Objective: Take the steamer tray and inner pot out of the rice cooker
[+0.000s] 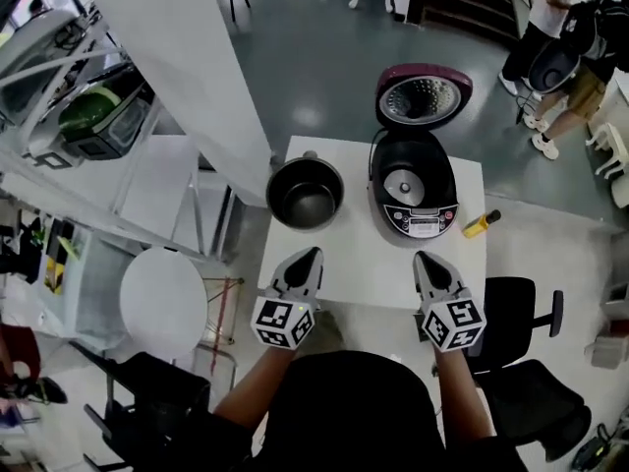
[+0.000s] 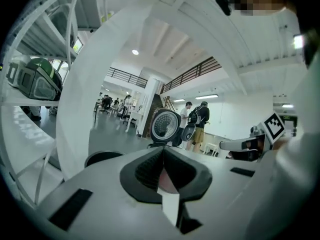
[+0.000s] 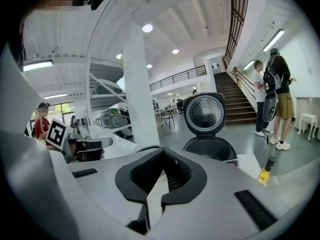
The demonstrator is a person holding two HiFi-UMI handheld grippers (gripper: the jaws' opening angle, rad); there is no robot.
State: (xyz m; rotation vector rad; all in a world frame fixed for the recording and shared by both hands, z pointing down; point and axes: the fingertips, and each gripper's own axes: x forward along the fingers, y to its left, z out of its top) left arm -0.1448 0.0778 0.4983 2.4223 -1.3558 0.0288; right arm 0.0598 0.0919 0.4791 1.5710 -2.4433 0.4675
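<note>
Head view | left gripper [image 1: 303,258]: jaws pressed together, empty | right gripper [image 1: 428,261]: same, empty

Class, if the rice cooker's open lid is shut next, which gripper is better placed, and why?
Probably the right gripper: it sits directly in front of the rice cooker, whose lid stands open behind. The left gripper faces the pot instead.

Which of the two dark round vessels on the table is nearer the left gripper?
The loose inner pot, on the table's left side. The rice cooker beside it, lid raised, stands ahead of the right gripper.
</note>
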